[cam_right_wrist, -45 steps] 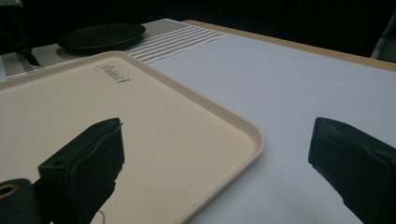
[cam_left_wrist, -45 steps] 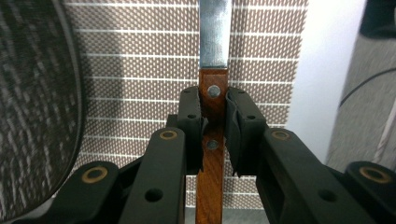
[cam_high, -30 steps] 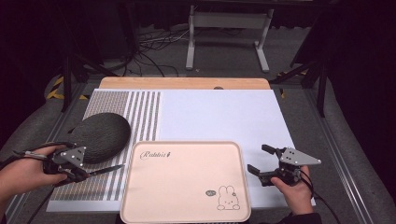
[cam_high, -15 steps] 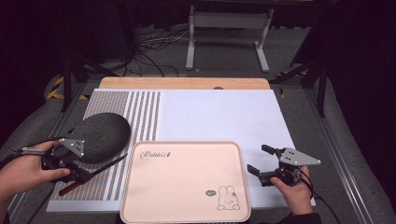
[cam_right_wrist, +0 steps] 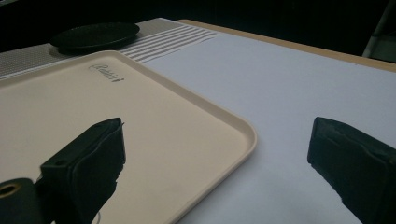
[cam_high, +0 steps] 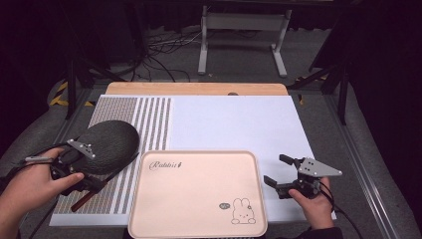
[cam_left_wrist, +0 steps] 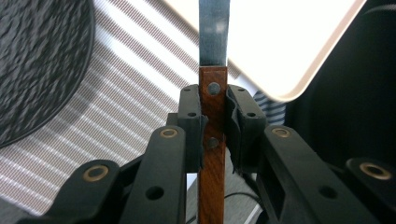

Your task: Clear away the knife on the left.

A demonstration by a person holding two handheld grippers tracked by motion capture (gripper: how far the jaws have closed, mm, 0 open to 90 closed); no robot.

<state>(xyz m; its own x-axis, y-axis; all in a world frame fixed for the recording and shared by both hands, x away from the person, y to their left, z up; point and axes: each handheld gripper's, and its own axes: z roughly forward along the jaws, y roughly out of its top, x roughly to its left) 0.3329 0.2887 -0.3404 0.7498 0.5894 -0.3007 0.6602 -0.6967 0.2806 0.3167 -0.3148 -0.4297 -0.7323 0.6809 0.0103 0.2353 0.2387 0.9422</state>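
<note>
The left claw [cam_left_wrist: 214, 121] is clamped on a knife [cam_left_wrist: 213, 84], its two black jaws pressing the reddish-brown riveted wooden handle from either side. In the left gripper view the grey steel blade runs straight up from the handle toward the edge of a pale beige tray [cam_left_wrist: 289, 42]. In the high view the same claw [cam_high: 74, 172] sits in the person's left hand [cam_high: 30, 186] at the near left of the tabletop [cam_high: 234, 119], over the striped part of the mat [cam_high: 144, 119]. The knife [cam_high: 94, 186] lies slanted there: the handle end points toward the near left edge, and the thin dark blade reaches up and right toward the tray's left corner.

Just behind the left claw lies a dark, rough-textured round object [cam_high: 107, 144], resting on the striped mat; the high view does not show whether the claw touches it. In the left gripper view its dark pebbled surface [cam_left_wrist: 37, 60] shows at the upper left.

The tray [cam_high: 199, 199], printed with a small rabbit and a cursive word, lies at the near middle of the tabletop on the white sheet.

The right claw [cam_high: 278, 172] is held in the right hand [cam_high: 313, 204] just beside the tray's right rim. Its jaws stand wide apart with nothing between them, which the right gripper view confirms [cam_right_wrist: 215, 154]: one jaw is above the tray [cam_right_wrist: 140, 116], the other above the white sheet.
</note>
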